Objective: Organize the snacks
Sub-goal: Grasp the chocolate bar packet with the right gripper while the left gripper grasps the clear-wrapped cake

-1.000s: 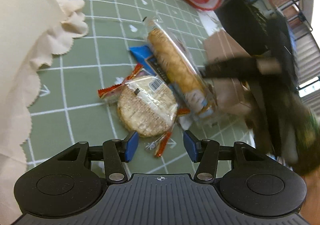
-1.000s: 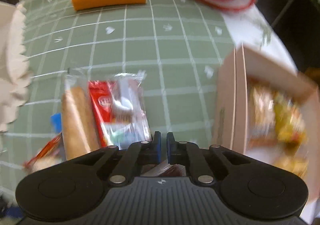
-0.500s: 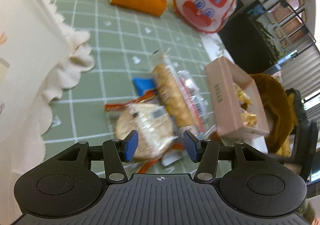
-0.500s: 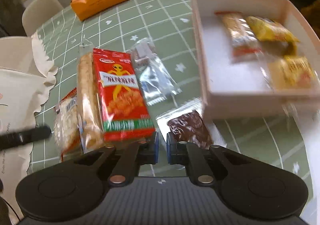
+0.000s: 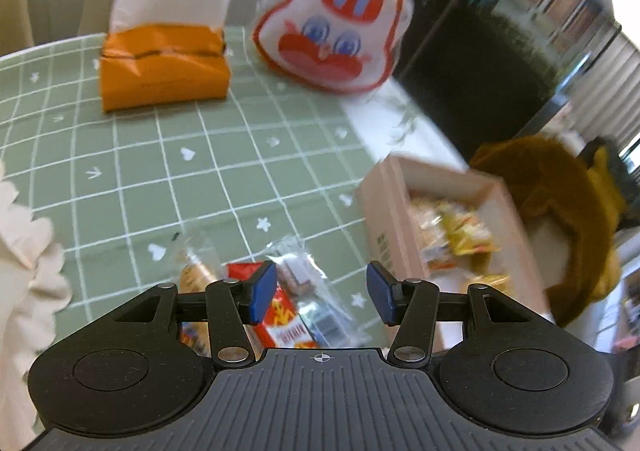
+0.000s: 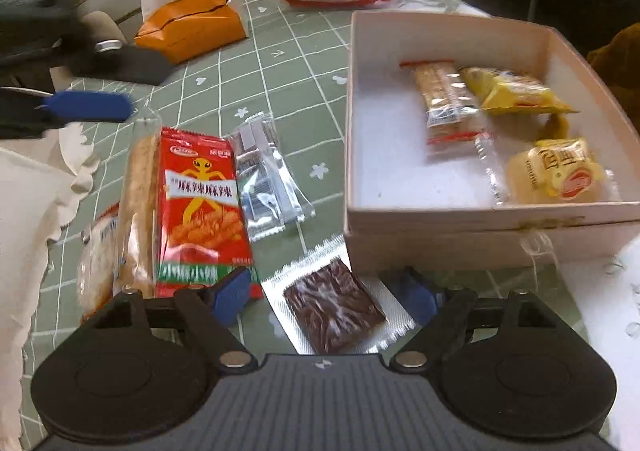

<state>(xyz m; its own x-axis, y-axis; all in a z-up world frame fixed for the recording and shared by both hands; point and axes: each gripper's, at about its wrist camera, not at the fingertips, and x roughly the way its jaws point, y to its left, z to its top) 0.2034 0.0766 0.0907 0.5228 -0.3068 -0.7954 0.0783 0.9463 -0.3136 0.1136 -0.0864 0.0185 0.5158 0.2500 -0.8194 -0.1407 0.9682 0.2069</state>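
Right gripper spread wide — straddling the brown snack.

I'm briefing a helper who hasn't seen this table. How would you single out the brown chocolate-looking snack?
Find the pink box on the green checked tablecloth. Just off its near left corner lies the brown snack, between the open right gripper's fingers. It alone is a dark, marbled square in a clear, white-edged wrapper; its neighbours are a red packet and a silvery sachet.

Even, soft daylight in both views; shadows faint. Left wrist view motion-blurred throughout, worst at the pink box on the right. Right wrist view sharper; left gripper smeared at far left. Fisheye bending at edges
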